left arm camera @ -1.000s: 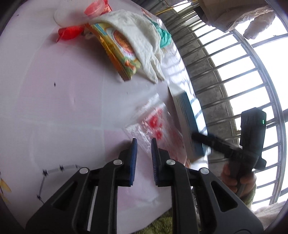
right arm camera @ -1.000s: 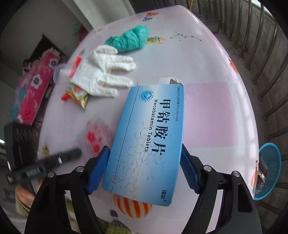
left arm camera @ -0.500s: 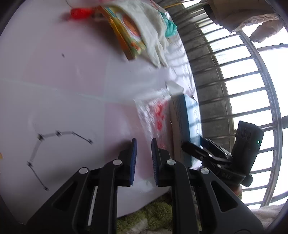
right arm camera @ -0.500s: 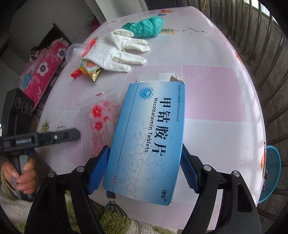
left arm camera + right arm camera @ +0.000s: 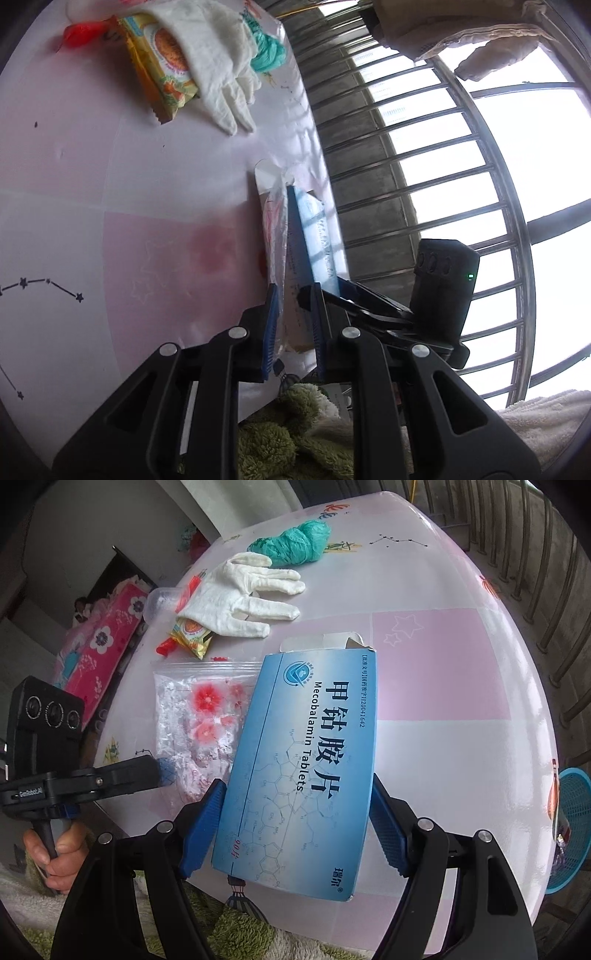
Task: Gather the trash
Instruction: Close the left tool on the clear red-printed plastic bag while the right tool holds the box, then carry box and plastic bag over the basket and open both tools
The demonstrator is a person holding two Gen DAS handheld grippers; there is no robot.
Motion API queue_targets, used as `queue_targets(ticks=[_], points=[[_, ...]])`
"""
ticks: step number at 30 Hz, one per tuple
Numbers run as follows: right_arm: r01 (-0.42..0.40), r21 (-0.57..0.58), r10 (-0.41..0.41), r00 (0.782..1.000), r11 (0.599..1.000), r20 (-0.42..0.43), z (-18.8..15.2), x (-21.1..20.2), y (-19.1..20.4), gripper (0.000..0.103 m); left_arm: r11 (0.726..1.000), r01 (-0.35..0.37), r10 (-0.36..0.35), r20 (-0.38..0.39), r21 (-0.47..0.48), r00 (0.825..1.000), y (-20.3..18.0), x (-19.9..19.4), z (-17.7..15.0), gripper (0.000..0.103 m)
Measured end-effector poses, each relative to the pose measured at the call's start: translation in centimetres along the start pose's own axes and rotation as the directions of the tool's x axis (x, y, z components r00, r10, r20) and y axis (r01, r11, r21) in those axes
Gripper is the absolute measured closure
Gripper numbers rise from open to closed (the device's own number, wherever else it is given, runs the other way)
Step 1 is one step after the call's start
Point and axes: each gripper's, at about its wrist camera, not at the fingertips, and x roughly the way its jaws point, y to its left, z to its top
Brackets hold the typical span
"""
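The right tongs [image 5: 295,827] clamp the blue tablet box [image 5: 303,760] across its width at the surface's near edge: light, stiff card, crushable. The left tongs [image 5: 293,328] pinch the flimsy, slippery zip bag [image 5: 199,716] beside it.

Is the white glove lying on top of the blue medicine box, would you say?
No, the white glove lies apart from the blue medicine box, overlapping a snack packet.
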Motion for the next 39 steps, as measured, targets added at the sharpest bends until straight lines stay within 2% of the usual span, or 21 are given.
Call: queue_targets(ticks=[5, 8, 10, 12, 15, 19, 21, 26, 29, 32, 33, 35, 37, 38, 39], points=[[-0.007, 0.007, 0.007, 1.000, 1.000, 0.015, -0.1, -0.1, 0.0, 0.030, 0.997, -0.059, 0.056, -0.046, -0.053, 0.997, 1.9, 1.6, 0.1, 0.092], [-0.042, 0.051, 0.041, 0.999, 0.998, 0.022, 0.0, -0.3, -0.7, 0.030, 0.997, -0.074, 0.073, -0.035, -0.030, 0.997, 1.8, 1.2, 0.0, 0.097], [-0.106, 0.114, 0.104, 0.994, 0.988, 0.025, 0.1, -0.4, -1.4, 0.031, 0.996, -0.089, 0.089, -0.009, 0.013, 0.996, 1.0, 0.5, 0.1, 0.099], [-0.191, 0.183, 0.185, 0.981, 0.964, 0.048, 0.1, -0.8, -2.1, 0.031, 0.992, -0.106, 0.104, 0.022, 0.062, 0.994, -0.3, -0.3, 0.3, 0.101], [-0.295, 0.247, 0.269, 0.954, 0.923, 0.135, 0.1, -2.4, -3.0, 0.031, 0.983, -0.126, 0.119, 0.062, 0.135, 0.991, -2.2, -1.5, 0.9, 0.103], [-0.387, 0.301, 0.320, 0.915, 0.872, 0.247, -0.4, -4.6, -4.4, 0.031, 0.971, -0.114, 0.103, 0.064, 0.209, 0.993, -4.8, -1.6, 1.9, 0.103], [-0.413, 0.327, 0.319, 0.898, 0.850, 0.304, -0.9, -6.0, -5.6, 0.031, 0.962, -0.103, 0.094, 0.049, 0.252, 0.994, -6.4, -1.1, 2.6, 0.103], [-0.436, 0.388, 0.233, 0.851, 0.812, 0.470, -2.8, -11.4, -9.7, 0.031, 0.928, -0.049, 0.066, -0.035, 0.369, 0.997, -11.5, 2.6, 4.5, 0.103], [-0.409, 0.436, 0.123, 0.827, 0.802, 0.549, -4.7, -14.7, -12.3, 0.031, 0.891, -0.010, 0.064, -0.104, 0.455, 0.993, -15.4, 6.4, 5.0, 0.103], [-0.392, 0.514, 0.005, 0.799, 0.763, 0.601, -7.4, -17.1, -15.2, 0.031, 0.852, 0.029, 0.081, -0.186, 0.523, 0.979, -19.0, 11.2, 5.2, 0.103], [-0.388, 0.556, -0.046, 0.790, 0.735, 0.612, -8.6, -17.7, -16.5, 0.031, 0.839, 0.039, 0.095, -0.217, 0.543, 0.972, -20.1, 13.1, 5.1, 0.103], [-0.377, 0.635, -0.131, 0.785, 0.675, 0.606, -10.4, -18.2, -18.6, 0.031, 0.820, 0.053, 0.130, -0.275, 0.570, 0.952, -21.8, 17.0, 4.7, 0.103], [-0.388, 0.713, -0.198, 0.784, 0.585, 0.589, -12.6, -18.1, -21.1, 0.031, 0.791, 0.046, 0.187, -0.312, 0.611, 0.931, -23.6, 21.4, 4.2, 0.103], [-0.398, 0.747, -0.226, 0.784, 0.532, 0.579, -13.7, -18.0, -22.4, 0.031, 0.773, 0.045, 0.209, -0.322, 0.633, 0.923, -24.2, 23.2, 4.0, 0.103], [-0.400, 0.787, -0.259, 0.790, 0.469, 0.556, -14.9, -17.6, -23.8, 0.031, 0.750, 0.039, 0.249, -0.336, 0.660, 0.908, -24.9, 25.8, 3.4, 0.103]])
